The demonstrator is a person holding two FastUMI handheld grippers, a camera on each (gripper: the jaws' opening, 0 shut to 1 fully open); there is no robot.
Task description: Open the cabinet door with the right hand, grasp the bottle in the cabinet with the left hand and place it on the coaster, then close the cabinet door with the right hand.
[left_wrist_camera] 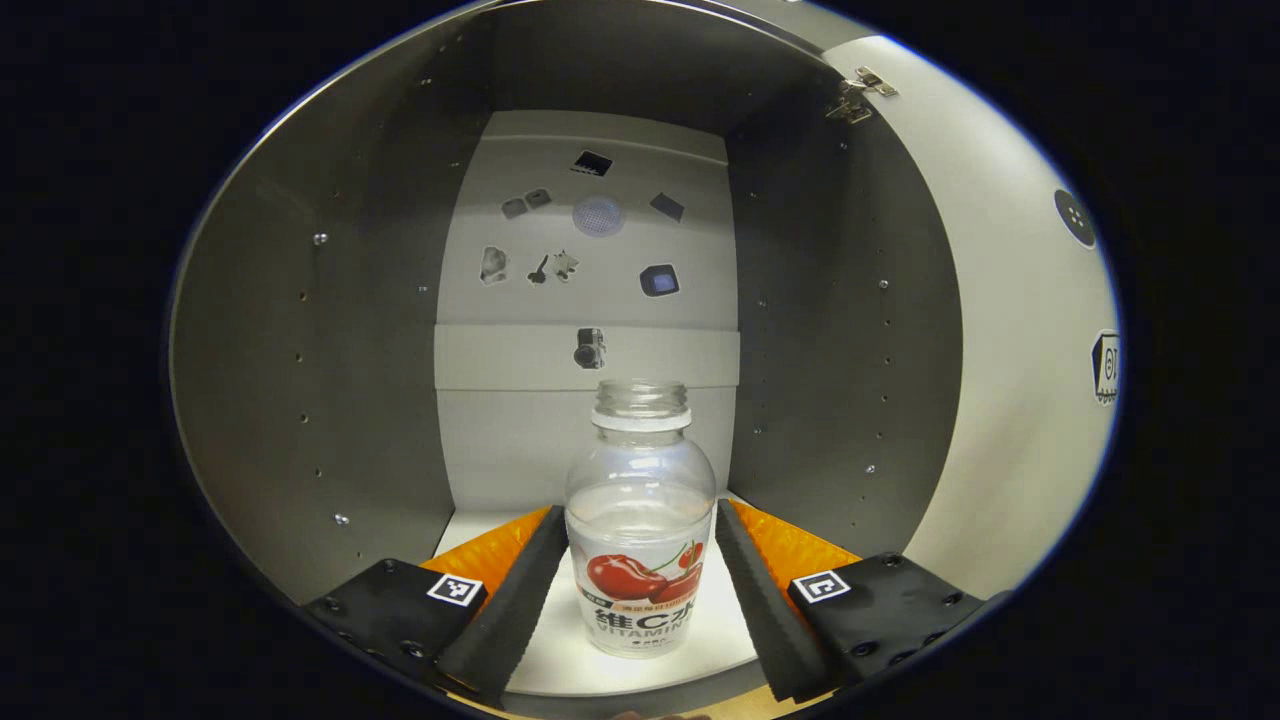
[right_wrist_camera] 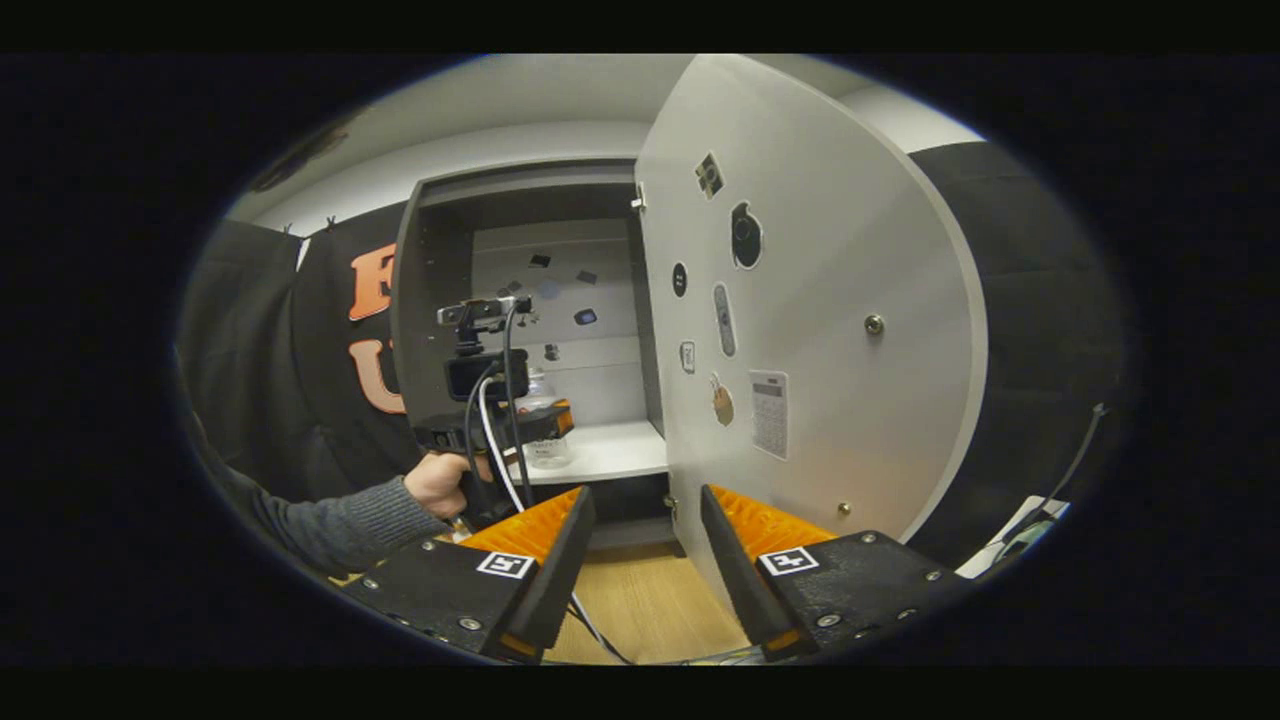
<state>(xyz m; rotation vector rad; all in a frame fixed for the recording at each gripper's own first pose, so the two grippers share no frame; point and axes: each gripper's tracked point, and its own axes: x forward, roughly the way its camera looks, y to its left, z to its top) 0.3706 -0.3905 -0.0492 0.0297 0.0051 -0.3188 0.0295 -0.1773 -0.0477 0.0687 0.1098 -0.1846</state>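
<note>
A clear bottle [left_wrist_camera: 640, 540] with a red fruit label and no cap stands upright on the white shelf [left_wrist_camera: 555, 655] inside the grey cabinet. My left gripper [left_wrist_camera: 640, 515] reaches into the cabinet, and its two fingers lie against the bottle's left and right sides. From the right gripper view, the left gripper [right_wrist_camera: 500, 425] is held by a hand [right_wrist_camera: 438, 482] at the cabinet opening, with the bottle [right_wrist_camera: 547, 450] just beyond it. My right gripper [right_wrist_camera: 645, 500] is open in front of the cabinet, holding nothing. The white cabinet door [right_wrist_camera: 820, 300] stands swung open on the right.
The open door [left_wrist_camera: 1000, 350] is hinged on the cabinet's right side and carries several stickers. Stickers also dot the cabinet's back wall [left_wrist_camera: 590, 230]. A wooden tabletop [right_wrist_camera: 640, 600] lies below the cabinet. A grey sleeve [right_wrist_camera: 320, 525] comes in from the left. A cable [right_wrist_camera: 1075, 460] hangs at far right.
</note>
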